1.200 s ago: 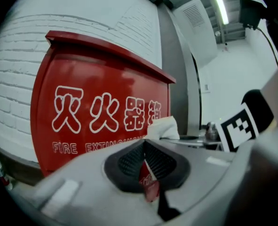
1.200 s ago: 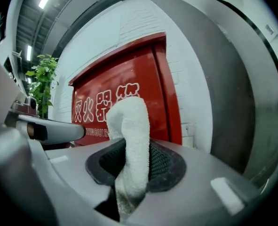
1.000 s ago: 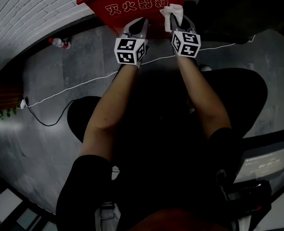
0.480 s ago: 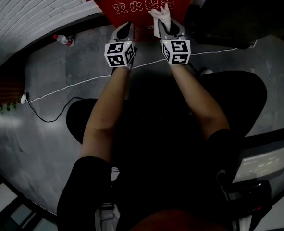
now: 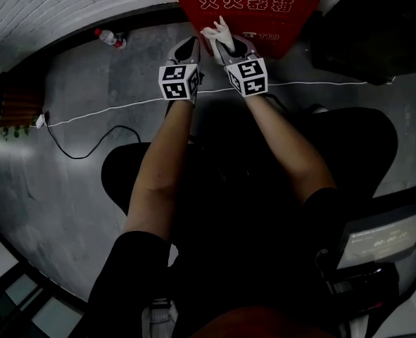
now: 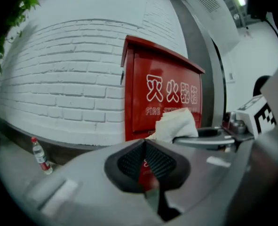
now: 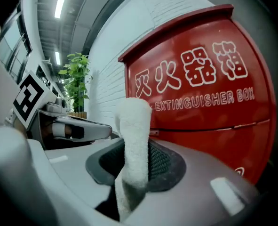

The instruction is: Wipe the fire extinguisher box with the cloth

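The red fire extinguisher box with white lettering stands against the white brick wall, at the top of the head view. My right gripper is shut on a white cloth, which lies against the box's lower left front. In the right gripper view the cloth sticks up between the pads in front of the box. My left gripper hovers just left of it, shut and holding nothing. From the left gripper view, its tips point at the box, with the cloth at the right.
A plastic bottle stands on the grey floor by the wall. A white cable and a black cable cross the floor. A brown planter with a plant sits at far left. A dark cabinet is right of the box.
The right gripper with the cloth has slid left and down across the box front. The left gripper stayed close beside it. The head view has turned, so the box sits farther right.
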Demonstrator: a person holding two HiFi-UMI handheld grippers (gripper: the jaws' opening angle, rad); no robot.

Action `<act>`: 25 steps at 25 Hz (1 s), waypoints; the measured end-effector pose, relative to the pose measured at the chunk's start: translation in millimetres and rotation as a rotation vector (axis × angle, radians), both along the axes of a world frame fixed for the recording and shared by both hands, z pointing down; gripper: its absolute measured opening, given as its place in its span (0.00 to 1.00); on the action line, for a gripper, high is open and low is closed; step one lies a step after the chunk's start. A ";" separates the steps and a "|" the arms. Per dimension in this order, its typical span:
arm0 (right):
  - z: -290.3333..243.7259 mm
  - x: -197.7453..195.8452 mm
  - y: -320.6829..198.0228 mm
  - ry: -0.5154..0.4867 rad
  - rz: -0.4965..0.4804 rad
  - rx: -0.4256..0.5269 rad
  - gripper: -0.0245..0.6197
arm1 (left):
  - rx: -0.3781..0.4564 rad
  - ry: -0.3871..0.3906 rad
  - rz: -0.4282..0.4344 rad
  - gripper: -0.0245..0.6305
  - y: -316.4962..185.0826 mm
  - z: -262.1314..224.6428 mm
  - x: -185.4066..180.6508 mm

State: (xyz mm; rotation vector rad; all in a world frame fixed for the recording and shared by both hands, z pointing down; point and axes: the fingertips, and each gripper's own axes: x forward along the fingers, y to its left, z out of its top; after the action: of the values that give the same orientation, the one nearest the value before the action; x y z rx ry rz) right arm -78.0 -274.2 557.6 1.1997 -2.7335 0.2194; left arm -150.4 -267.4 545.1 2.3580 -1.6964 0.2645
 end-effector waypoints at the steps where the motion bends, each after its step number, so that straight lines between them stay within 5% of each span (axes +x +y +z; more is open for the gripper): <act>1: 5.3 -6.6 -0.1 -0.003 -0.013 -0.014 0.20 | -0.006 -0.011 -0.004 0.04 -0.2 5.8 -4.2; 10: 27.1 -36.1 -15.8 -0.018 -0.028 -0.078 0.20 | -0.046 0.021 -0.007 0.04 -15.5 25.4 -2.6; 25: 40.2 37.0 -43.3 0.019 0.149 -0.117 0.20 | -0.056 0.018 0.099 0.04 -44.3 36.0 65.2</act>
State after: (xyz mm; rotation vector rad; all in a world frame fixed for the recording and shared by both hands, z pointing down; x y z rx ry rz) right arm -41.0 -317.5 597.8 1.3661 -2.5764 0.3770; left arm -85.2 -311.7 581.1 2.3990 -1.5462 0.3024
